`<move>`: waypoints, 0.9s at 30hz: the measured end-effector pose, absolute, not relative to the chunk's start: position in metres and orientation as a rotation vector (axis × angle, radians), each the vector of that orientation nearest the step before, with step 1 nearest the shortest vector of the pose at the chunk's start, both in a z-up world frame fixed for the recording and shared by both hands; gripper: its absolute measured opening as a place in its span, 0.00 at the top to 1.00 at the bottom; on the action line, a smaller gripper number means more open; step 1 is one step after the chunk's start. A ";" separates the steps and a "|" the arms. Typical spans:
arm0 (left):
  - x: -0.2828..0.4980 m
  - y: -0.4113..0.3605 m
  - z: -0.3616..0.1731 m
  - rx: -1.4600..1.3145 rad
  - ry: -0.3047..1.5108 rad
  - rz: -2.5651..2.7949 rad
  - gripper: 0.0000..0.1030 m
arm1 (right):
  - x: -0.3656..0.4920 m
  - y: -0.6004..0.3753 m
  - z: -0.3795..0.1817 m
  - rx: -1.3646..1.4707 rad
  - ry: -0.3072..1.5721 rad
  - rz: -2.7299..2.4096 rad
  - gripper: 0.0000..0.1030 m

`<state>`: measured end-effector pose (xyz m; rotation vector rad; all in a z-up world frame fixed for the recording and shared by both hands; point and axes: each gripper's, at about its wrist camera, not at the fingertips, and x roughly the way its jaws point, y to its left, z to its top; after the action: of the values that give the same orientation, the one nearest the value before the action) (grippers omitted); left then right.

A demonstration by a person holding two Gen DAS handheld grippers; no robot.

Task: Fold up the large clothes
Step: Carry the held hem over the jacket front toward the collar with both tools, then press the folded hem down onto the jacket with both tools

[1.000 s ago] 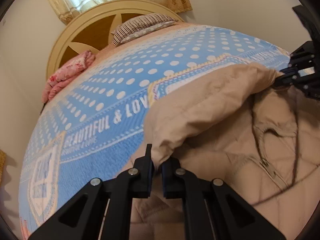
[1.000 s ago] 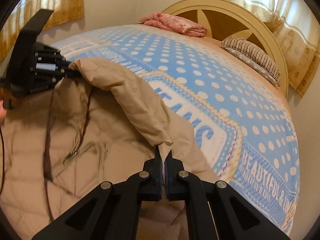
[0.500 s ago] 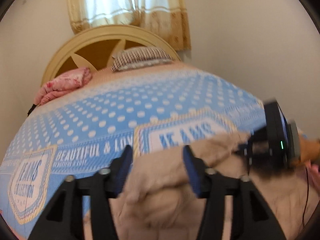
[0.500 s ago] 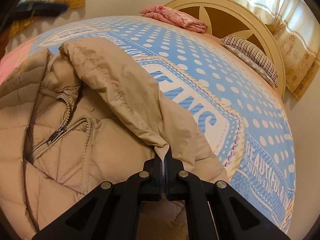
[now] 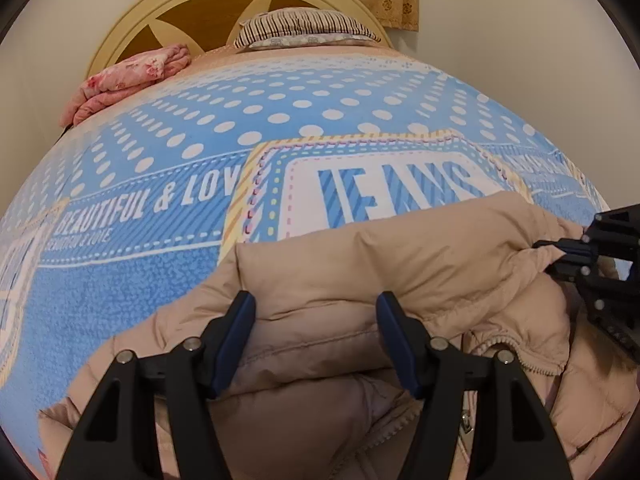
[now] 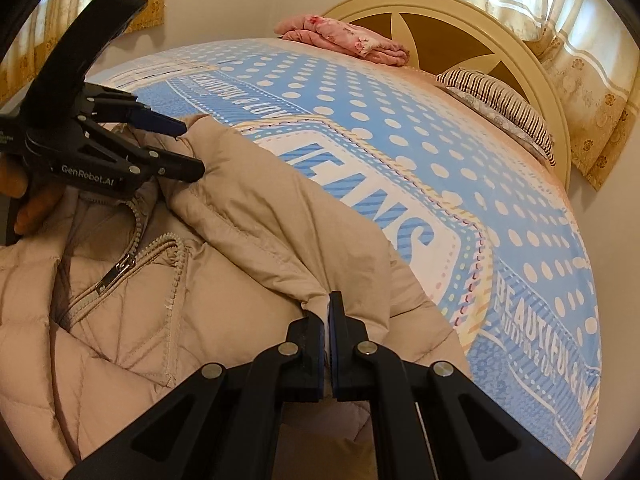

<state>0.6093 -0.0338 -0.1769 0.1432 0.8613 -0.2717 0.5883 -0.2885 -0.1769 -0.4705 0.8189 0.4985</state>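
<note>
The big tan puffy jacket lies on the bed, on top of the blue dotted blanket. Its zipper is partly open. One long puffy part, likely a sleeve, is laid across the top of the jacket.

The right gripper has its jaws pressed together on a bit of the sleeve edge, so it is pinching the jacket. The left gripper has just been opening. Its jaws now stand spread, with the puffy cloth between them, but the blue pads do not press on it. In the right camera view the left gripper sits at the far end of the sleeve, close to the cloth.

To do this step well, I think the left gripper should take a new hold on a thick edge, not just the thin top skin, because puffy cloth slips. The right side should keep the sleeve flat and straight while that happens, so the fold does not bunch up.

Both grippers point down at the bed on a slant. A person's hand holds the left gripper from behind.

Further off are a folded pink blanket, a striped pillow, and the round cream headboard.
</note>
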 end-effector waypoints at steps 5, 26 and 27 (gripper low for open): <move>0.607 -0.033 -0.182 0.150 0.853 -0.265 0.35 | 0.583 -0.303 -0.140 -0.333 0.834 0.492 0.83; 0.590 -0.030 -0.141 0.018 0.728 -0.287 0.34 | 0.619 -0.261 -0.193 0.067 0.903 0.373 0.62; 0.591 -0.035 -0.140 0.027 0.728 -0.286 0.33 | 0.618 -0.262 -0.193 0.072 0.899 0.371 0.62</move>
<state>0.5914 -0.0353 -0.1400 0.0272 0.7282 -0.2863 0.6184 -0.2617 -0.1932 0.0723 0.8986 0.3711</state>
